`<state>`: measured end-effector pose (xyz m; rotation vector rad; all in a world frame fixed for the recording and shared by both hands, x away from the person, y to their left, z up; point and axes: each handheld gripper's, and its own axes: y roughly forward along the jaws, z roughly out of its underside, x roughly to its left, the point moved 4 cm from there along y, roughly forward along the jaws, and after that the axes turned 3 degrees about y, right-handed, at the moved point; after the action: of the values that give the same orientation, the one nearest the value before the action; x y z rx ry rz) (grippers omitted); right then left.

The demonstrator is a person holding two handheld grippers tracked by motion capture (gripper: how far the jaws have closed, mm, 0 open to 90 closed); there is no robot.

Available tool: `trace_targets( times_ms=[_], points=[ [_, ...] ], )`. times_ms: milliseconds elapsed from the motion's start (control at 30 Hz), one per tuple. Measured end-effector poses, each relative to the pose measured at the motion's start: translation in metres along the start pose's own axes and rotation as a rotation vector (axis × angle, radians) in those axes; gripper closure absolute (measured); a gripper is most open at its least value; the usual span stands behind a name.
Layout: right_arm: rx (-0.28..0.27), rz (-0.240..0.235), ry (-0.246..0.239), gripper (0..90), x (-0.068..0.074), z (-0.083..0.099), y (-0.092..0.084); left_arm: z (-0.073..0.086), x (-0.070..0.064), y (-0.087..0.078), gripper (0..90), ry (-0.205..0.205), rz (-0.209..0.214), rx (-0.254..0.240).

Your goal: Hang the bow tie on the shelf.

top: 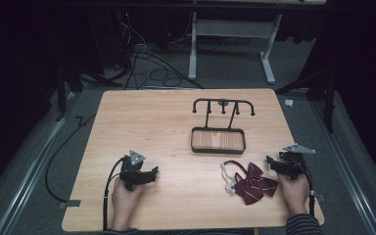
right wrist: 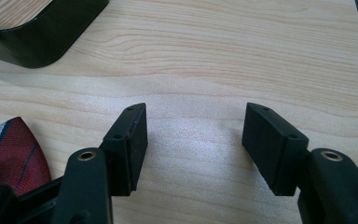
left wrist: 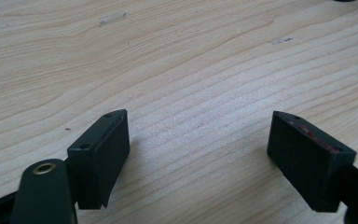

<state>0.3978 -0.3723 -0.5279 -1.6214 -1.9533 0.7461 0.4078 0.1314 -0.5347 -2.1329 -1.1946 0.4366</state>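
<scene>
- High view: left gripper (top: 152,172) rests low on the table (top: 166,122), jaws wide, empty.
- Right gripper (top: 270,160) sits just beside the bow tie (top: 252,183), jaws wide, empty.

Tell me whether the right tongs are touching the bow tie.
Apart. In the right gripper view, the right tongs stand open over bare table, with the bow tie off to one side; the high view shows wood between them too.
</scene>
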Motion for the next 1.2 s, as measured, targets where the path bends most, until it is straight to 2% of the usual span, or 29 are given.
trace_targets(
  times_ms=[1067,1133,1200],
  points=[
    [0.008,-0.017,-0.014,39.1,0.0043,0.0023,-0.0022,0.0001,0.0,-0.0001,21.2,0.001,0.002,-0.001],
    [0.007,-0.017,-0.011,41.3,0.0038,0.0022,-0.0024,0.0001,0.0,-0.0001,21.2,0.001,0.002,-0.001],
    [0.012,-0.019,0.004,47.9,0.0012,0.0018,-0.0042,0.0002,-0.0001,-0.0003,21.2,0.001,0.003,0.001]
  ],
)
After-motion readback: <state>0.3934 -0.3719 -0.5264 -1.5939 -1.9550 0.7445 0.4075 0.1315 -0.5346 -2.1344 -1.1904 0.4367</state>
